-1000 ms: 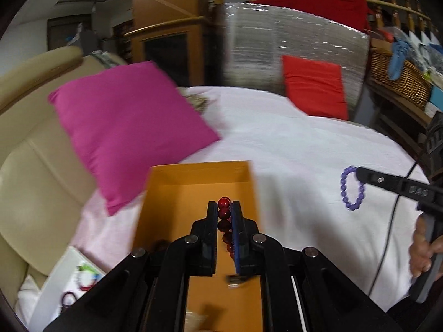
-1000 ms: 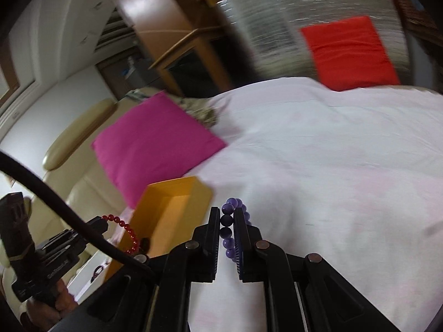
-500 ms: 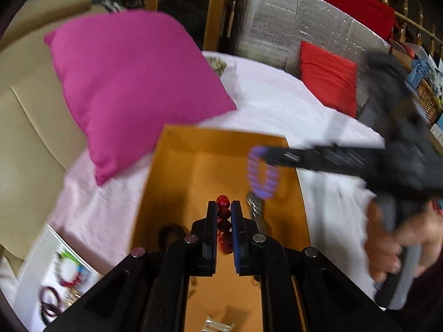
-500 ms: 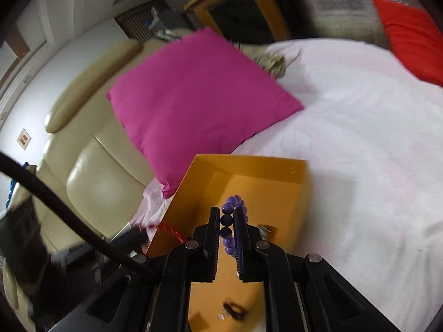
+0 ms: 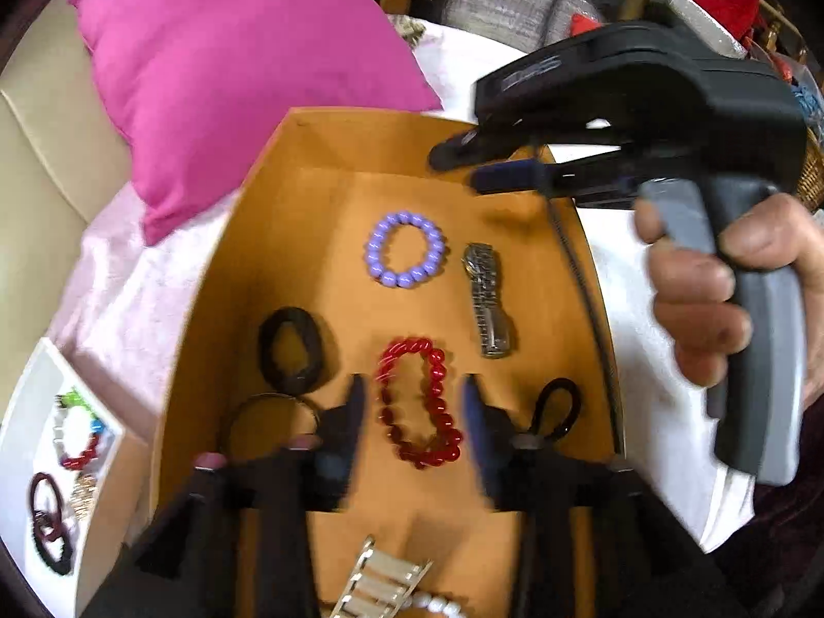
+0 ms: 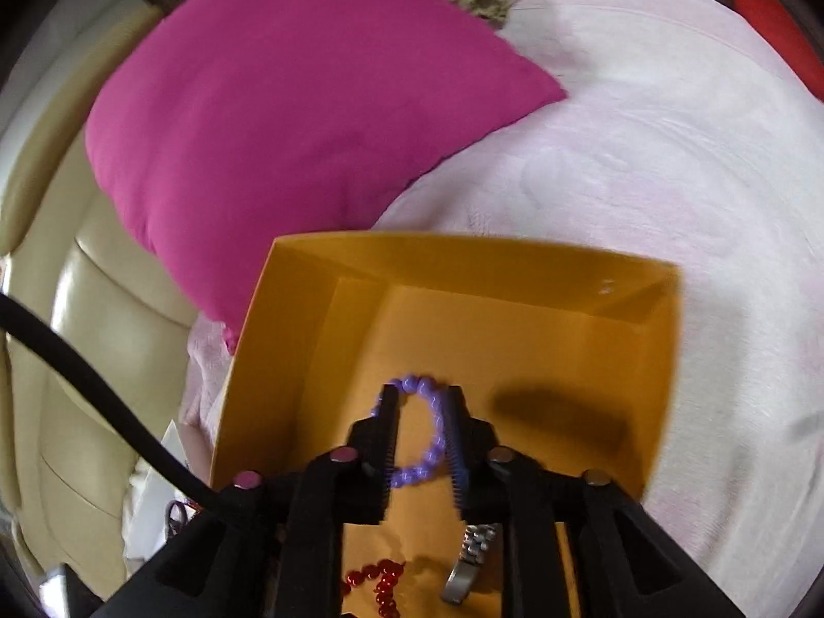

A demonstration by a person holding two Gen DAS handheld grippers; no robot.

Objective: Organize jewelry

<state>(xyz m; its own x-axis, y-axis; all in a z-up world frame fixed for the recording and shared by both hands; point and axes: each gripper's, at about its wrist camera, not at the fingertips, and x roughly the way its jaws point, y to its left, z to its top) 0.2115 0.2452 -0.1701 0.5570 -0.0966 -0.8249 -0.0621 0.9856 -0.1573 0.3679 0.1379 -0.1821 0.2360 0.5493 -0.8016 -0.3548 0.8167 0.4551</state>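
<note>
— Looking into the orange box (image 5: 247,237), what lies on its floor?

— A red bead bracelet (image 5: 419,401) sits between the parted fingers of the left gripper (image 5: 412,412), whose jaws have just been opening; the pads stand clear of the beads on both sides. Farther in lies a purple bead bracelet (image 5: 404,250), flat, just beside a metal watch (image 5: 486,301).

— And the right gripper (image 6: 419,427)?

— Its jaws have just been opening too, though less wide. In its own view the purple loop shows between the fingers (whether a pad touches it I cannot tell); the left view shows that bracelet lying on the box floor with the tool above it, gripped by a hand (image 5: 721,288).

— Anything else in there?

— A black hair band (image 5: 291,350), a thin bangle (image 5: 270,414), another dark loop (image 5: 556,409). A pink cushion (image 6: 288,118) touches the box's far corner.
</note>
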